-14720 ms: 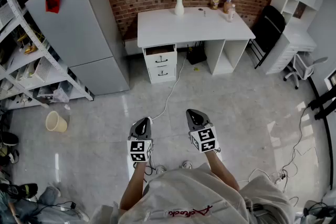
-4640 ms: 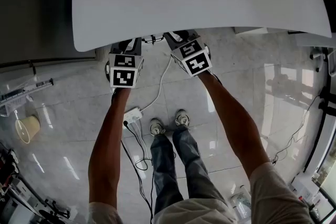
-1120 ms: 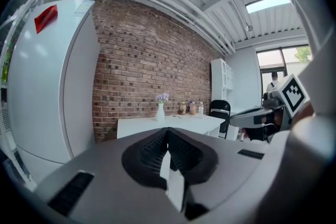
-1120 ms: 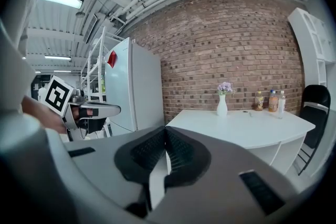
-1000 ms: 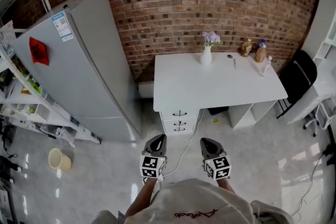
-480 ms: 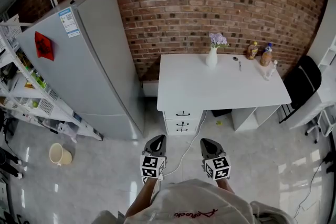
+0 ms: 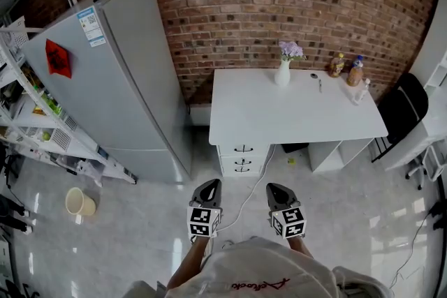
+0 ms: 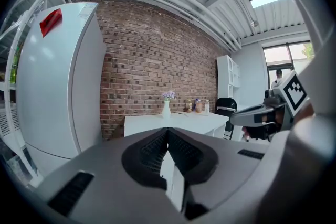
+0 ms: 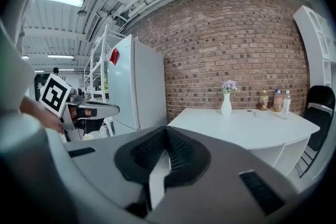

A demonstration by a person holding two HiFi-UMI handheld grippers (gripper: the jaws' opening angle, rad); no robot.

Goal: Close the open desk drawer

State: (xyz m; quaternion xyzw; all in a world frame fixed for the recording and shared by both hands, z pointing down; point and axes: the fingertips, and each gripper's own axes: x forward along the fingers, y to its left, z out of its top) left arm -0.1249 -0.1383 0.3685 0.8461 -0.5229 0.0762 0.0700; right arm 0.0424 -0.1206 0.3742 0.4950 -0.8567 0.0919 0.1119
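Note:
The white desk (image 7: 293, 115) stands against the brick wall. Its drawer stack (image 7: 241, 157) sits under the left end, and all the drawer fronts look flush. I stand well back from it on the grey floor. My left gripper (image 7: 207, 186) and right gripper (image 7: 274, 188) hang side by side in front of me, pointing toward the desk, both shut with nothing between the jaws. The left gripper view shows the left gripper's tips (image 8: 168, 129) meeting, with the desk (image 8: 173, 120) far beyond. The right gripper view shows the same of the right gripper (image 9: 167, 128).
A tall grey fridge (image 7: 119, 73) stands left of the desk, with a metal shelf rack (image 7: 35, 122) and a beige bucket (image 7: 78, 201) farther left. A vase of flowers (image 7: 283, 73) and bottles (image 7: 349, 70) stand on the desk. A black chair (image 7: 401, 108) is at the right. A cable (image 7: 248, 195) runs across the floor.
The top drawer, which stood out at first, now sits flush, and I have stepped back from the desk. Over the last second the grippers have kept still.

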